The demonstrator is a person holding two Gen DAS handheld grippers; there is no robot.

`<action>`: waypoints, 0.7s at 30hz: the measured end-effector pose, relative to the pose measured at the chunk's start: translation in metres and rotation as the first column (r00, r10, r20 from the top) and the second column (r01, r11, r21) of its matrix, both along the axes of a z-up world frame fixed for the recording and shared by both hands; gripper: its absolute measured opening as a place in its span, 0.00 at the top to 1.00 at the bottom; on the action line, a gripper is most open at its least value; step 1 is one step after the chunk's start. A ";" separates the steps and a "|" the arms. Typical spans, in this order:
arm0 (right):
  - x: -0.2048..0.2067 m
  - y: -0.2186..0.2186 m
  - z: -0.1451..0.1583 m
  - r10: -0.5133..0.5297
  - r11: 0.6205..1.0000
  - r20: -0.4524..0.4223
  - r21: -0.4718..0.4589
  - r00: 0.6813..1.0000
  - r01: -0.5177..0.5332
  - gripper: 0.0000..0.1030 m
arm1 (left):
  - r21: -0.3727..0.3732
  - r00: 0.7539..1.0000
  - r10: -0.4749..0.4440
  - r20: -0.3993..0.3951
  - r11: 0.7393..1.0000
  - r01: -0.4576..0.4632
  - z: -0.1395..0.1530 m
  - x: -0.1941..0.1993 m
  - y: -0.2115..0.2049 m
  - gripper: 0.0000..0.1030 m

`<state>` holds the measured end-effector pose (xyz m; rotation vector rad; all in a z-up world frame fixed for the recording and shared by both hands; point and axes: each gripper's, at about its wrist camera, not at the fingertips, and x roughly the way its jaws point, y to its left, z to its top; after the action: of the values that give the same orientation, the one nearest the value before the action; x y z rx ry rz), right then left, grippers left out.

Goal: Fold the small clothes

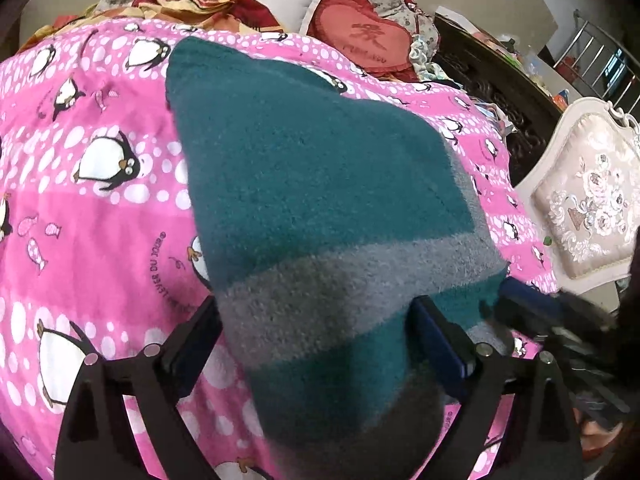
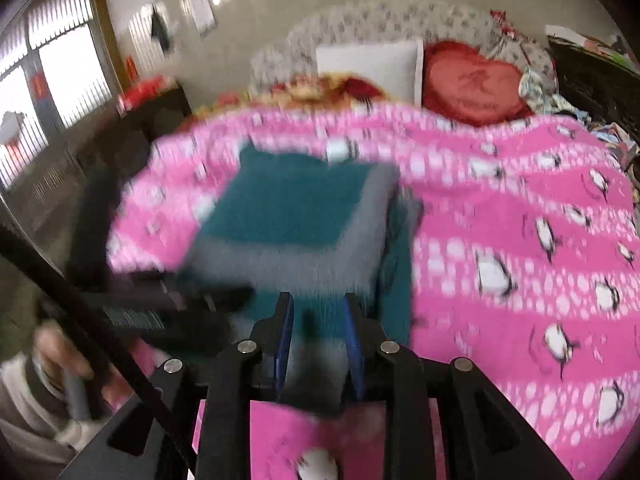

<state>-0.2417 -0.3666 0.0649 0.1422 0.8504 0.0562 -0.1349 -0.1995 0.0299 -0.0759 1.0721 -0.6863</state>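
Here, the pink penguin-print bedspread point(image 1: 100, 216) covers the bed, with open fabric left and right of the garment. The teal-and-grey knit garment point(image 1: 312, 184) lies on it, far edge flat, near edge raised toward both cameras. The left gripper point(image 1: 316, 336) has its fingers spread wide, the near edge lying between them; grip cannot be confirmed. The right gripper point(image 2: 318, 332) has its jaws closed on the garment's near right corner.
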 end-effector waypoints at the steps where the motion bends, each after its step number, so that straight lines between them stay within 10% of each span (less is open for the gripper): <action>1: -0.001 -0.002 -0.003 -0.024 0.999 -0.008 -0.021 1.000 0.024 0.74 | -0.005 1.000 0.002 -0.008 1.000 -0.002 0.001 0.000 0.003 0.09; 3: -0.006 -0.010 0.001 -0.016 0.998 0.016 0.060 1.000 0.015 0.71 | -0.009 1.000 0.009 -0.007 1.000 -0.009 0.006 -0.001 0.008 0.09; 5: -0.013 -0.017 0.003 -0.003 0.991 0.034 0.135 0.999 -0.002 0.41 | -0.005 1.000 0.019 0.020 1.000 -0.019 0.013 -0.005 0.015 0.09; 9: -0.014 -0.014 -0.010 0.009 0.991 0.005 0.132 1.000 -0.010 0.39 | -0.025 0.999 0.038 0.039 0.999 -0.037 0.022 -0.008 0.031 0.09; 12: -0.011 -0.011 -0.017 0.043 0.982 0.019 0.185 0.999 -0.046 0.59 | -0.038 0.999 0.045 0.030 0.998 -0.044 0.024 -0.011 0.040 0.09; 14: -0.009 -0.006 -0.020 0.048 0.981 0.039 0.185 0.998 -0.054 0.90 | -0.025 0.999 0.041 0.030 0.999 -0.040 0.024 -0.013 0.041 0.09; 21: -0.014 -0.015 0.038 0.002 0.999 0.195 0.040 0.981 -0.010 0.96 | -0.061 0.999 0.050 -0.004 0.997 -0.050 0.026 -0.013 0.047 0.09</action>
<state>-0.2558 -0.3819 0.1026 0.1700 0.6545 0.0918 -0.1482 -0.1526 0.0556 -0.1556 1.0484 -0.6735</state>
